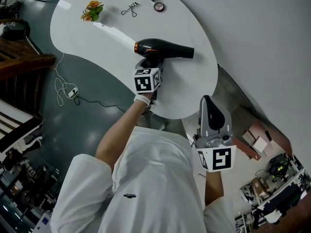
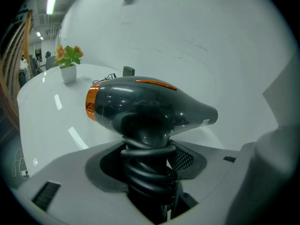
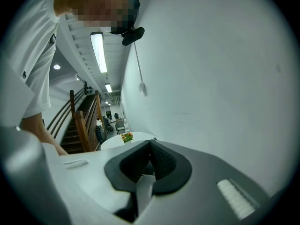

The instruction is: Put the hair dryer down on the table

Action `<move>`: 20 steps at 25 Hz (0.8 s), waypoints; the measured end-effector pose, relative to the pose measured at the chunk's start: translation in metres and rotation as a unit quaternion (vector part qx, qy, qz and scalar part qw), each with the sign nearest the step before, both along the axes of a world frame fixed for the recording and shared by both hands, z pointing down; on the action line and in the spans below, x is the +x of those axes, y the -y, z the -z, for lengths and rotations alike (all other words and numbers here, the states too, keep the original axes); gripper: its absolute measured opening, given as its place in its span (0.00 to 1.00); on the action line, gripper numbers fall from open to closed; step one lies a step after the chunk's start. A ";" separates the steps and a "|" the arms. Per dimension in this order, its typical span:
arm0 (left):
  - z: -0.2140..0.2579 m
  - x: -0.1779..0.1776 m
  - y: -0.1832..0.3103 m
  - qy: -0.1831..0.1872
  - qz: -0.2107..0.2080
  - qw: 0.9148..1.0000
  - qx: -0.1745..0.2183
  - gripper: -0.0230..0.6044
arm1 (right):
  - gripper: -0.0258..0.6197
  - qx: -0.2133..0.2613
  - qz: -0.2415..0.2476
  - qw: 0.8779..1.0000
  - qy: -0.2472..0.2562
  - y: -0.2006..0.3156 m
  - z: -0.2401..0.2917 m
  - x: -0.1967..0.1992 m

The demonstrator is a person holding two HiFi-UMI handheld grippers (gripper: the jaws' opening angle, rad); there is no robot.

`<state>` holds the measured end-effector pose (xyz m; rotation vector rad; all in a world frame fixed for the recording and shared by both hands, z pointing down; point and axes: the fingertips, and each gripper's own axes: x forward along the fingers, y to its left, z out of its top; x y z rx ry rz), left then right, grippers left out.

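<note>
Left tool (image 1: 151, 64): we see it clamped on the hair dryer (image 1: 163, 48) handle, over the white tabletop (image 1: 107, 38);
Right tool (image 1: 208, 103): jaws together, empty.

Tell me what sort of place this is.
Probably a mock vanity corner in a big indoor workspace: a hair dryer, a white table with an eyelash curler and compact, wooden stairs beyond.

White table (image 1: 107, 42): flowers (image 1: 92, 10), eyelash curler (image 1: 130, 8), compact (image 1: 159, 6).

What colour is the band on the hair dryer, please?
The band is orange, clearest in the left gripper view.
</note>
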<state>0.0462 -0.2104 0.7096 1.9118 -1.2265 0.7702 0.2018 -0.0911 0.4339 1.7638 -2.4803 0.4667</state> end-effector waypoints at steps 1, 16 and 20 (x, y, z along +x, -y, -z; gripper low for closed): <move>-0.002 0.000 0.002 0.002 0.001 1.000 -0.001 0.45 | 0.06 -0.001 0.000 1.000 0.001 0.000 -0.001 0.000; -0.019 0.001 0.007 0.053 0.010 0.999 -0.008 0.46 | 0.06 -0.002 -0.010 1.000 0.009 0.007 -0.004 0.007; -0.019 0.002 0.006 0.058 0.010 0.998 -0.009 0.47 | 0.06 0.001 -0.012 1.000 0.010 0.004 -0.001 0.008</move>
